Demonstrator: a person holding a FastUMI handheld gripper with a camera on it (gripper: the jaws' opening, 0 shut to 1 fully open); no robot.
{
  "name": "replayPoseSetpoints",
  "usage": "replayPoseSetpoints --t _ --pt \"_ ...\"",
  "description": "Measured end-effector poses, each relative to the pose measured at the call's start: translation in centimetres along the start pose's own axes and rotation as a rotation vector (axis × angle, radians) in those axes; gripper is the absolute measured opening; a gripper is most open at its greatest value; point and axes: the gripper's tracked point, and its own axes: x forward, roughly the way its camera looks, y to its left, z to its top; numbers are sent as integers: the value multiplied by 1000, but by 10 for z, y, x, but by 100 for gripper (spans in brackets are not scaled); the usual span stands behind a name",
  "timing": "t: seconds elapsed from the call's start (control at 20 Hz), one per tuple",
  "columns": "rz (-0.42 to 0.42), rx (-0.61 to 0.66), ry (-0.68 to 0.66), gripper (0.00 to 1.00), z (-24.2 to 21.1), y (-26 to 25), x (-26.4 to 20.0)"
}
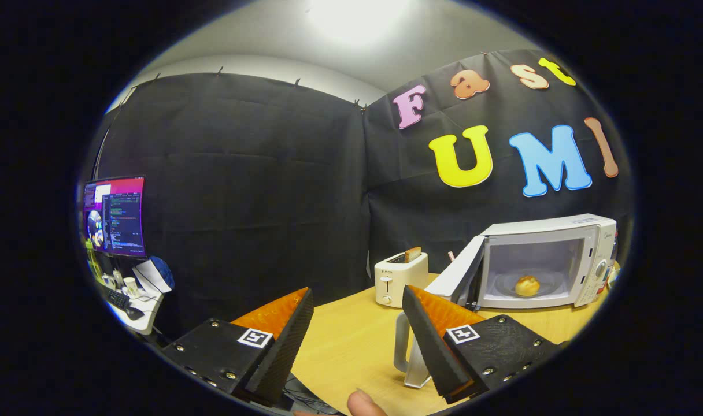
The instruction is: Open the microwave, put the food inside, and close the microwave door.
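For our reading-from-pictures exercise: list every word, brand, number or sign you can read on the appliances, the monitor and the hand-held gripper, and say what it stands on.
No text can be quoted.
toaster: small front mark, too blurred.
microwave: small mark above its controls, too small.
monitor: screen text, too small.
hand-held gripper: open, empty; each finger carries a square black-and-white marker, no words.

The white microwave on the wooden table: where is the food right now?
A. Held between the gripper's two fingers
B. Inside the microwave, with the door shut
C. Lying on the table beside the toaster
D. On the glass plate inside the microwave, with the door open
D: the round golden bun sits on the glass plate inside the white microwave, whose door hangs open, while the gripper is open and holds nothing.
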Motion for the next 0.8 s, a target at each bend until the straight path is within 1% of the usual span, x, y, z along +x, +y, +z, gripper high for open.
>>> replayPoseSetpoints --t 0.1,0.15,0.2,0.25,0.3,0.45,0.5,0.6,0.65,0.7,0.75,0.8 --pt "10 -43 -29 94 -8 8 15" --pt "9 -72 -17 94 -18 10 21" --pt "5 -94 16 92 -30 10 28" --pt "16 -97 50 91 -45 10 35" --pt "11 -88 70 80 -54 11 39" --pt "-79 -120 104 45 -69 -14 48" --pt "-72 -119 123 36 -75 -14 51" --pt "-66 -97 168 36 -91 -20 52" --pt "-93 -86 182 36 -89 -33 42" --pt "-104 -56 174 7 -97 -36 54" --pt "-106 -37 176 2 -93 -40 53" --pt "-121 -52 180 1 -91 -43 46"
